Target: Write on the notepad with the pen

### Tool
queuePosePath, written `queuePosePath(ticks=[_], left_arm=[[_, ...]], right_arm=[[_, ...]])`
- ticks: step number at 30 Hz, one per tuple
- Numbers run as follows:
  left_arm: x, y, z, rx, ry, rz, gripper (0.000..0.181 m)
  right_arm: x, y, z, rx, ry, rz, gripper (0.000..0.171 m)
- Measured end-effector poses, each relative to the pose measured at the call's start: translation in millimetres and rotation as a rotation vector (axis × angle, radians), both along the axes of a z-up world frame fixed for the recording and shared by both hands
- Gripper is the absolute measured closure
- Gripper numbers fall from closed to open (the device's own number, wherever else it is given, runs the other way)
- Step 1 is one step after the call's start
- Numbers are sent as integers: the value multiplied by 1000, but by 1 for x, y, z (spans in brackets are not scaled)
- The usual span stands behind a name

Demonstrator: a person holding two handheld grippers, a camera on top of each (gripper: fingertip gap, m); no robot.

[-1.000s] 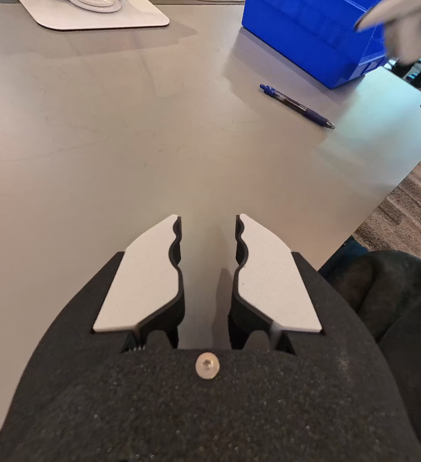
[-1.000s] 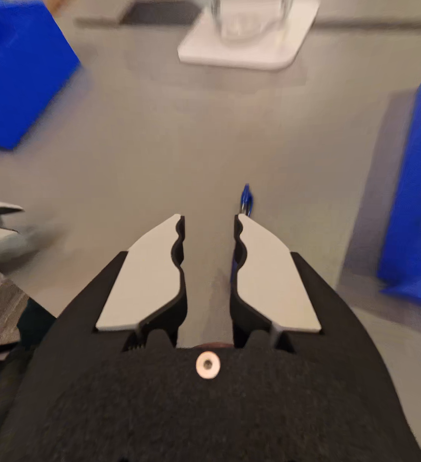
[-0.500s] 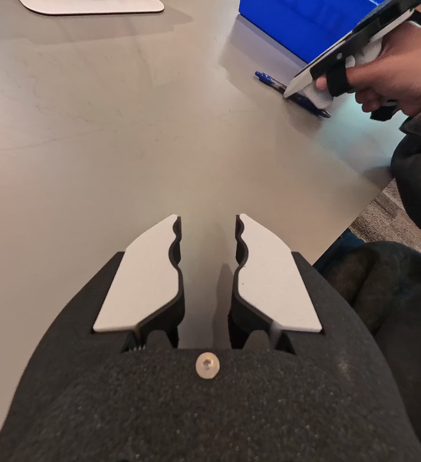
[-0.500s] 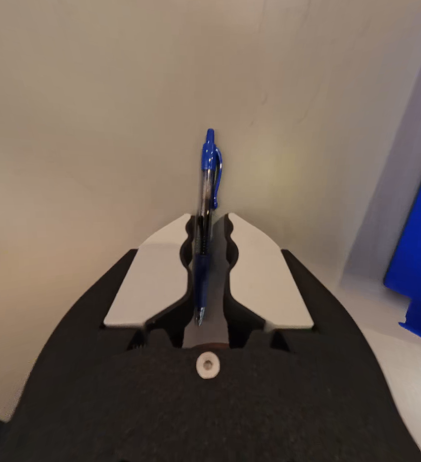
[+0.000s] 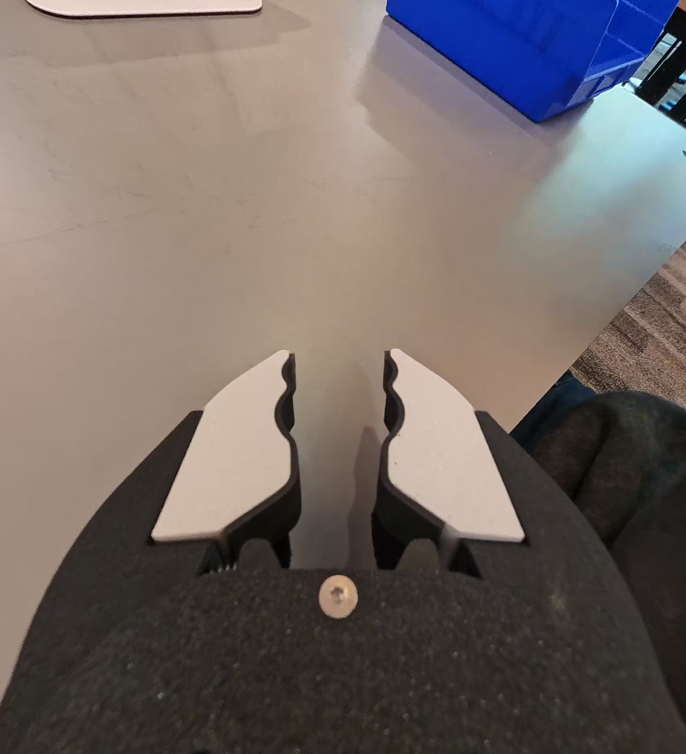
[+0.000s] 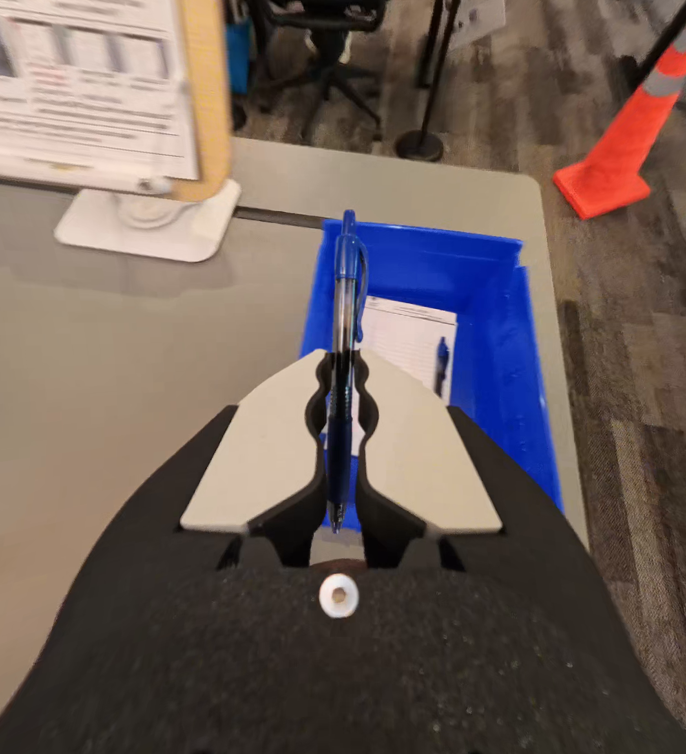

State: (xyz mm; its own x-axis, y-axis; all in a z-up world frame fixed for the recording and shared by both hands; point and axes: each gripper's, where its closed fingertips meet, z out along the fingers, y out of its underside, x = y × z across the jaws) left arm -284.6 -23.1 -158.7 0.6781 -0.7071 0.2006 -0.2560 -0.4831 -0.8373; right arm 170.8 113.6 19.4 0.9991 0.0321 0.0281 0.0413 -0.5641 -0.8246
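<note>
1. Right gripper [image 6: 341, 363] pinches the pen [image 6: 344, 367] between its two fingers, lifted off the grey table [image 6: 129, 367]. Pen runs along the fingers: clicker and clip end point forward, writing tip points back toward the gripper body.
2. Contact falls at the clear barrel just ahead of the dark rubber grip; the grip section sits in the scalloped gap behind.
3. Left gripper [image 5: 338, 359] is spread, nothing in it, hovering low over bare table.
4. Notepad [image 6: 410, 347] lies flat in the blue bin [image 6: 496, 326], beyond and right of the held pen. A second pen [image 6: 441, 363] rests on it.
5. Handling judgement: pen is light, stiff, smooth plastic; the barrel will likely slip or twist under writing pressure. The rubber grip is the better hold.
6. Tip faces the wrong way for writing; likely needs a regrasp or a flip.
7. Notepad is thin and flexible; probably needs the free left gripper to pin it or lift it out by an edge.
8. Background: white stand base [image 6: 145, 228], orange cone [image 6: 626, 134].
</note>
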Motion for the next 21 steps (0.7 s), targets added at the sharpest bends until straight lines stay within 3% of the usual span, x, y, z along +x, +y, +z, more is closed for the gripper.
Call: queuePosePath(ticks=[5, 10, 21], left_arm=[[2, -2, 0, -1, 8, -7, 140], [2, -1, 2, 9, 12, -1, 141], [1, 1, 0, 2, 14, -2, 140]], right_arm=[[53, 55, -92, -268, 172, -36, 161], [59, 69, -173, -468, 193, -78, 161], [66, 67, -209, -528, 166, -158, 160]])
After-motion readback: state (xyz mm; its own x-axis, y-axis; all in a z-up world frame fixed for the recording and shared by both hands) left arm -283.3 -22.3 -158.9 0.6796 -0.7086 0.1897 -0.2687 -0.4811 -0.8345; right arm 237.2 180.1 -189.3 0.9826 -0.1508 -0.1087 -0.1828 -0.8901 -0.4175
